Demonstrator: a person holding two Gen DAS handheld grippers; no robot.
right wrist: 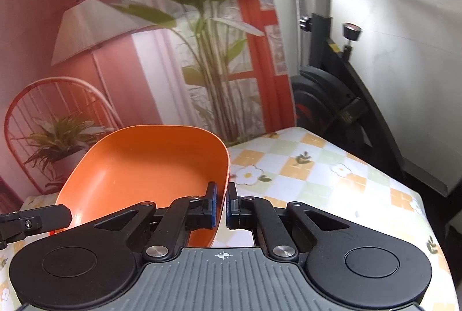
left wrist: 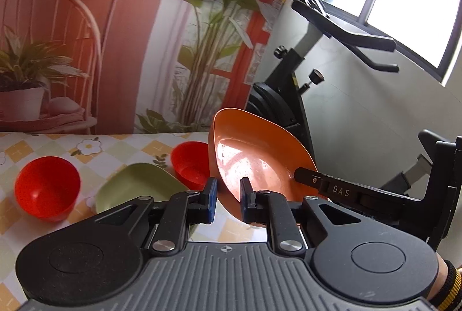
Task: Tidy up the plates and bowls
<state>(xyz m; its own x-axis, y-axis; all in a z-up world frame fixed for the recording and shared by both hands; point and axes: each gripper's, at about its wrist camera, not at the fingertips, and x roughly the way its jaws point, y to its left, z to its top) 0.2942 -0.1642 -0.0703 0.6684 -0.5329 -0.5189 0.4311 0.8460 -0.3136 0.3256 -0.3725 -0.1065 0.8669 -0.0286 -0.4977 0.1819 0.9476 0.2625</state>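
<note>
Above the checked, flower-printed tablecloth [right wrist: 332, 184] an orange plate [right wrist: 150, 166] is hanging in the air, carried at both ends, and the right gripper [right wrist: 221, 205] is pinching its near right rim, the blue pads closed to a narrow slit with the plastic wall between them. Seen from the other wrist, the left gripper [left wrist: 228, 200] is straddling the opposite edge of the same orange plate [left wrist: 254, 161], one finger inside the dish and one outside; its pads are standing wider apart than the right pair, and whether they are actually biting the rim cannot be told from this angle. The plate is tilting steeply, its hollow facing toward the left camera, its long axis running roughly from one gripper to the other. What matters for the coming move is lying below and to the left: a green plate [left wrist: 130, 184] of the same oblong shape is resting flat on the cloth just beside the left gripper, flanked by one red bowl [left wrist: 47, 188] further left and another red bowl [left wrist: 189, 164] behind it, close to the orange rim. Judging by the task, the orange dish is probably heading onto the green one, so the left side is the nearer and the carried plate would need levelling and its long axis matching the green one's.
</note>
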